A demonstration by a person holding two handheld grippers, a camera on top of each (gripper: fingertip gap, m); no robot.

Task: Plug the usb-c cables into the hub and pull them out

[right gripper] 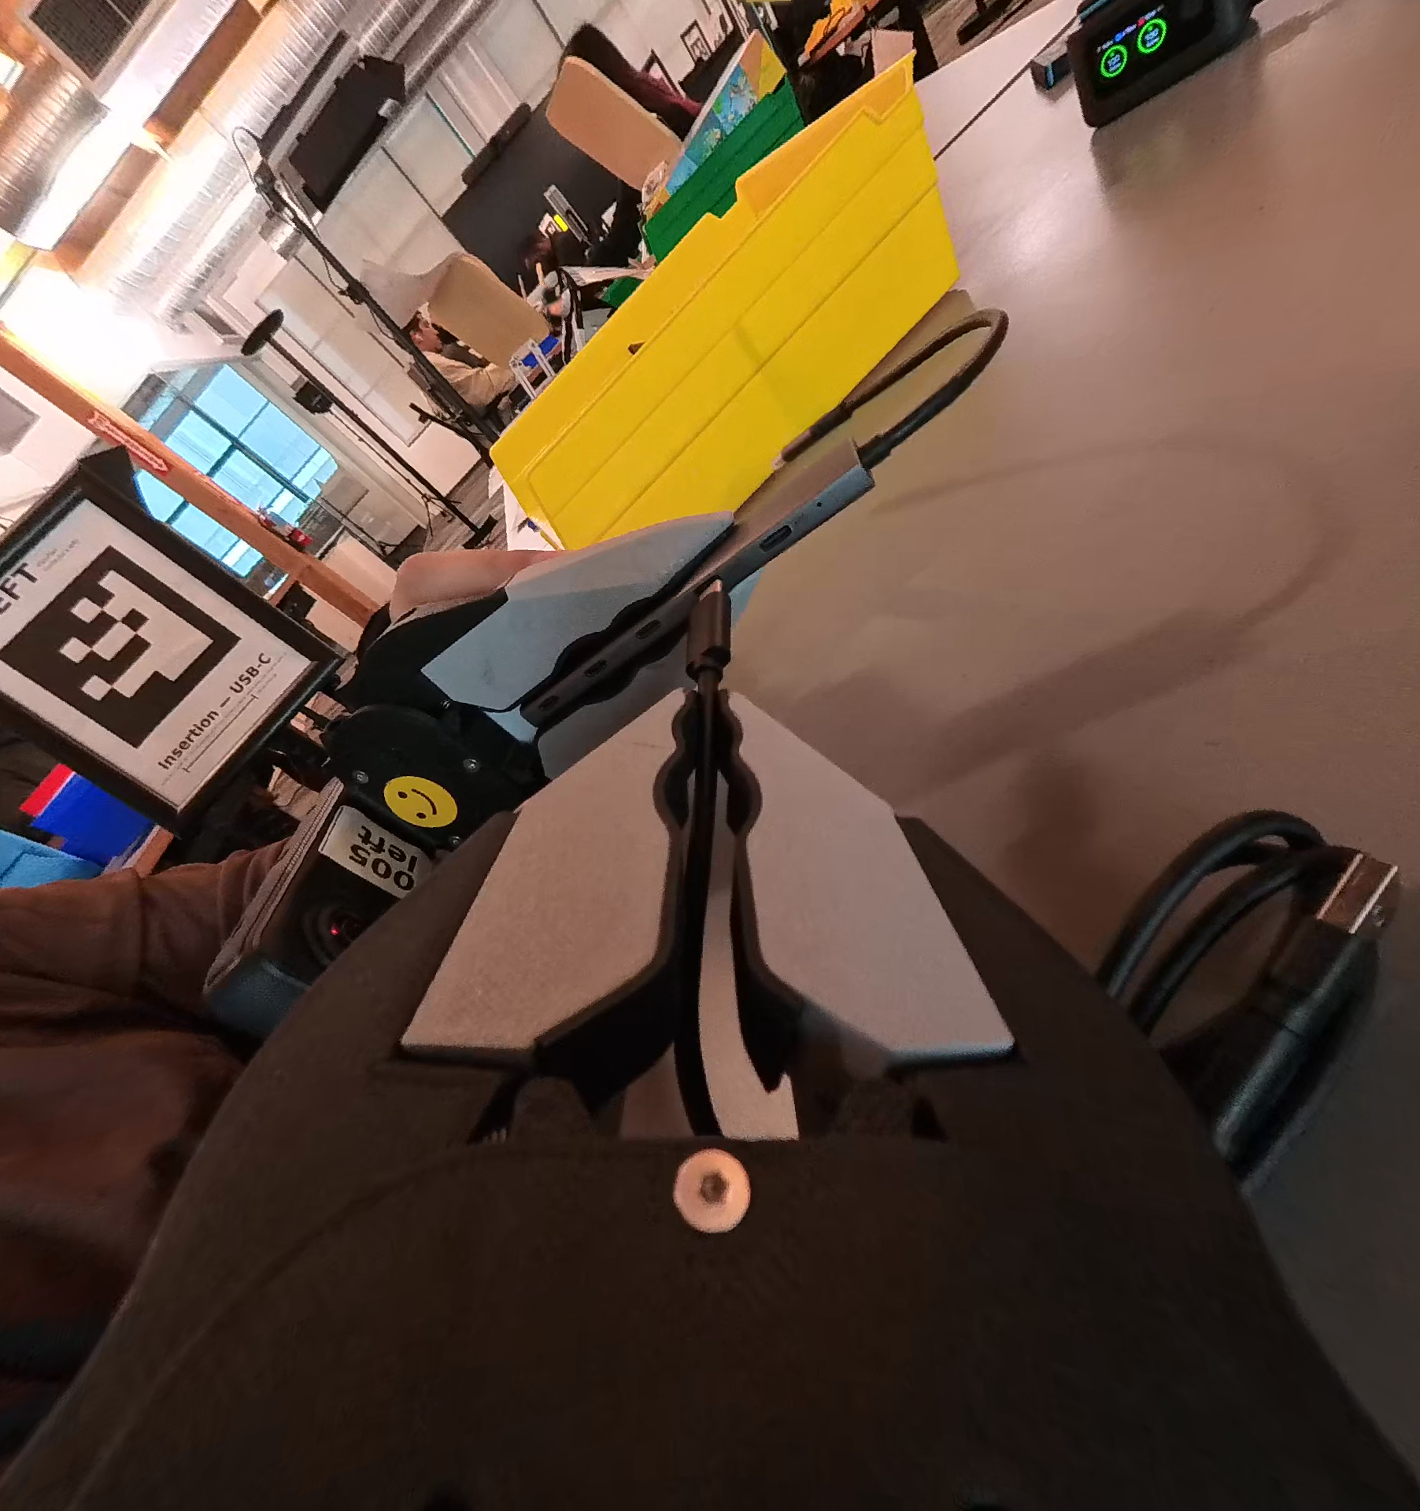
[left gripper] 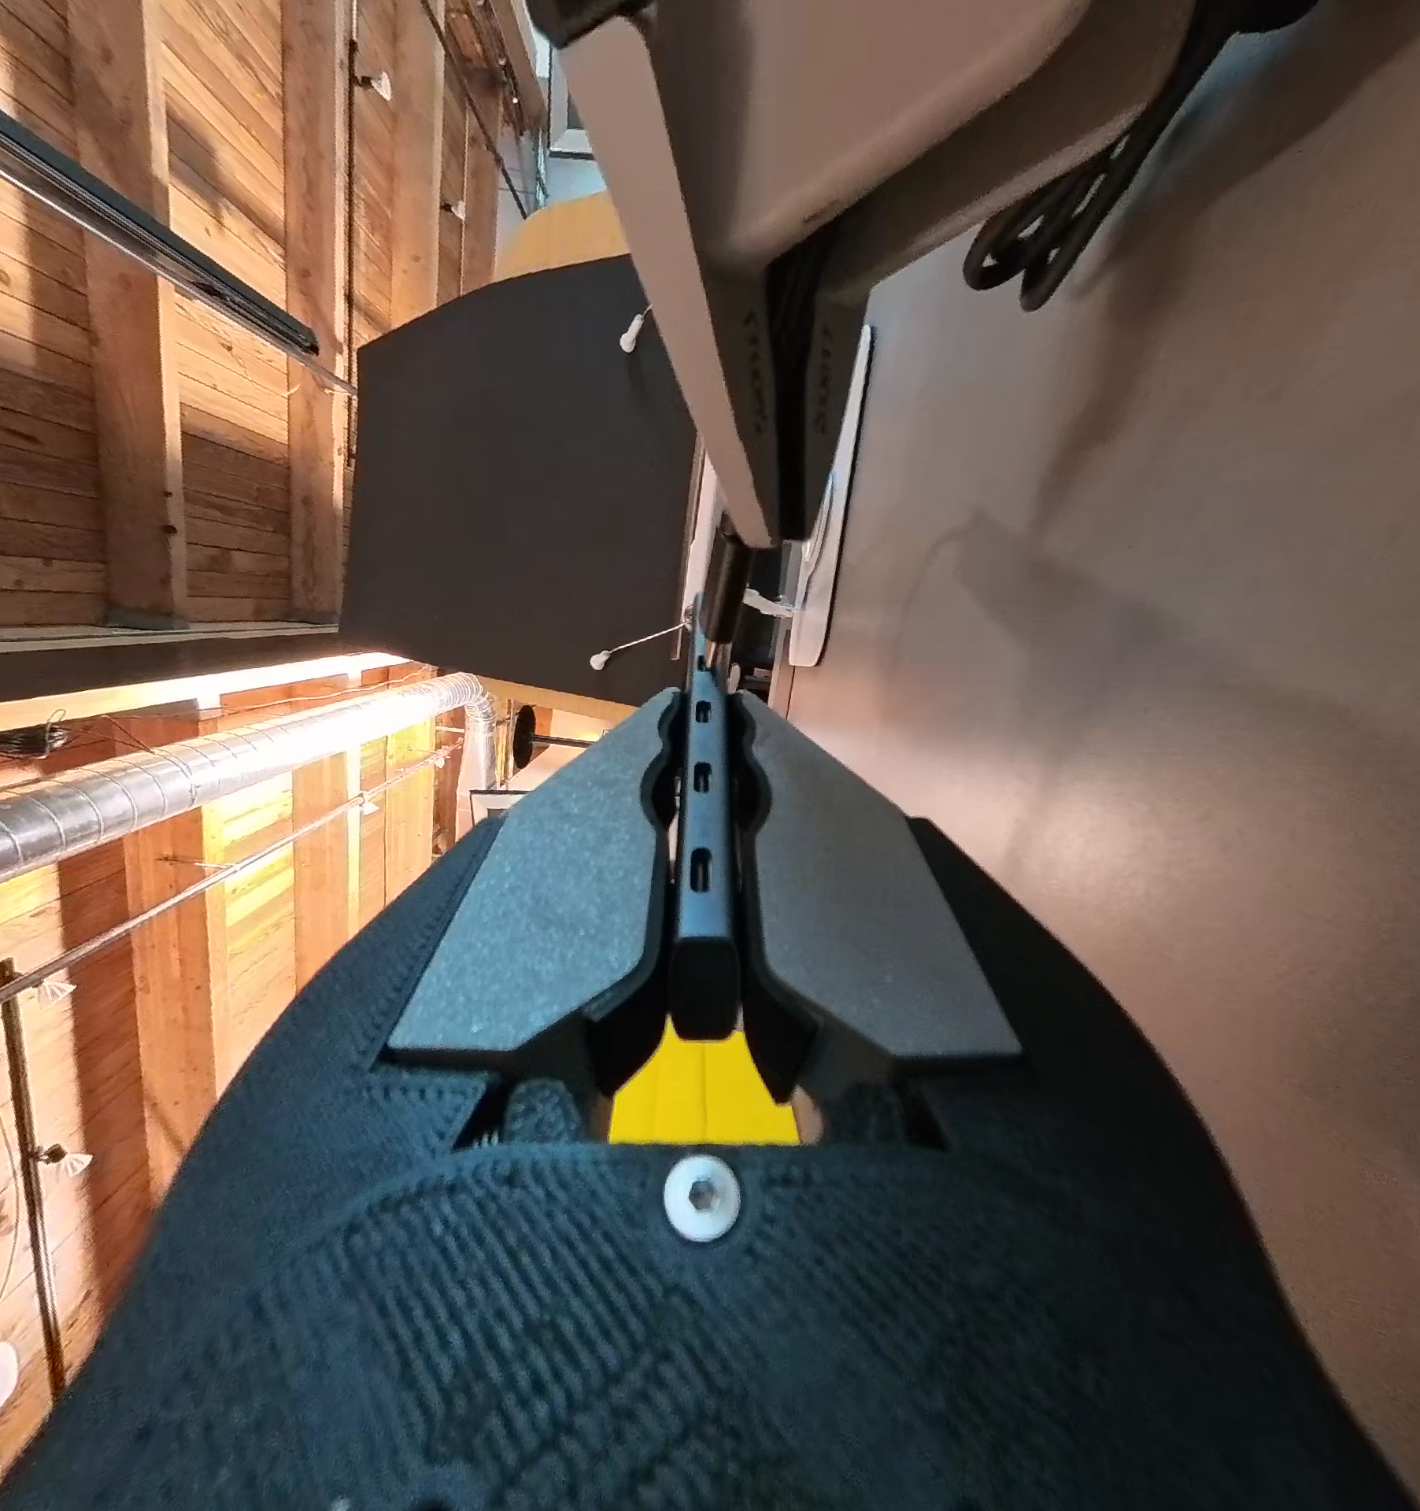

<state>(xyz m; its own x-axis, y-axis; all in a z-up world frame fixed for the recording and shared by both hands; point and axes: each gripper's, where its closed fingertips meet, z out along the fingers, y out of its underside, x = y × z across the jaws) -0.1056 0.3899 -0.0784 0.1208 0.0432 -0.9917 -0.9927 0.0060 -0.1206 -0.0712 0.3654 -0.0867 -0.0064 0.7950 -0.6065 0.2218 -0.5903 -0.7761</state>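
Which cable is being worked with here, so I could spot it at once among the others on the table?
Start at the yellow bin on the grey table; the slim grey hub sits in front of it, clamped by the left gripper. The cable in question meets the hub's side edge, its cord shut in the right gripper. The other cables lie bundled and loose.

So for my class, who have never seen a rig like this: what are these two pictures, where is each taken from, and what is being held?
Each picture comes from a camera on a hand-held two-finger gripper, looking along its fingers. A person holds both. In the left wrist view, the left gripper clamps a slim dark hub. In the right wrist view, the right gripper pinches a black usb-c cable, its plug at the hub's edge. On the grey table are a yellow bin and a coiled black cable.
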